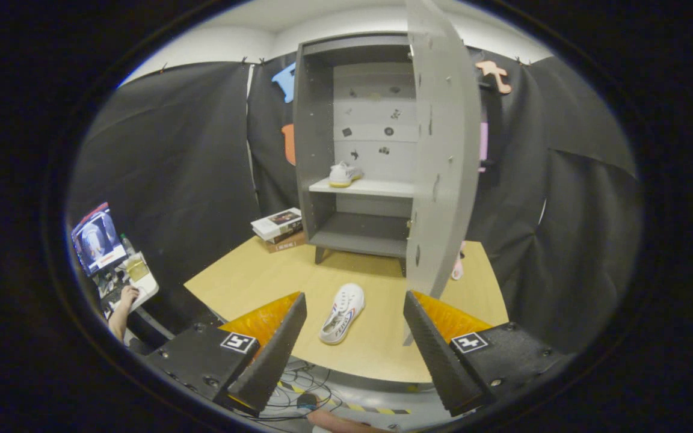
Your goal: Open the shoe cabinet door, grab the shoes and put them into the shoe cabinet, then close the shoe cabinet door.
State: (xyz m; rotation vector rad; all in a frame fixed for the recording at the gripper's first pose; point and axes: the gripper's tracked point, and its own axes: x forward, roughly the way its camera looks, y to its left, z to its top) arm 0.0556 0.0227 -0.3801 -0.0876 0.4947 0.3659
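Note:
A grey shoe cabinet [313, 150] stands at the back of a wooden table [250, 276]. Its pale door [446, 150] hangs wide open, swung out toward me on the right. One white shoe [344, 174] rests on the cabinet's white middle shelf. A second white shoe [342, 313] lies on the table, just ahead of my fingers and between them. My gripper [355, 334] is open and holds nothing, well short of the cabinet.
A stack of books [279, 228] lies on the table left of the cabinet. Something pink [458, 267] peeks out behind the door's lower edge. A person's hand [127, 297] rests by a monitor [98, 239] at the far left. Cables [304, 385] lie on the floor below the table's front edge.

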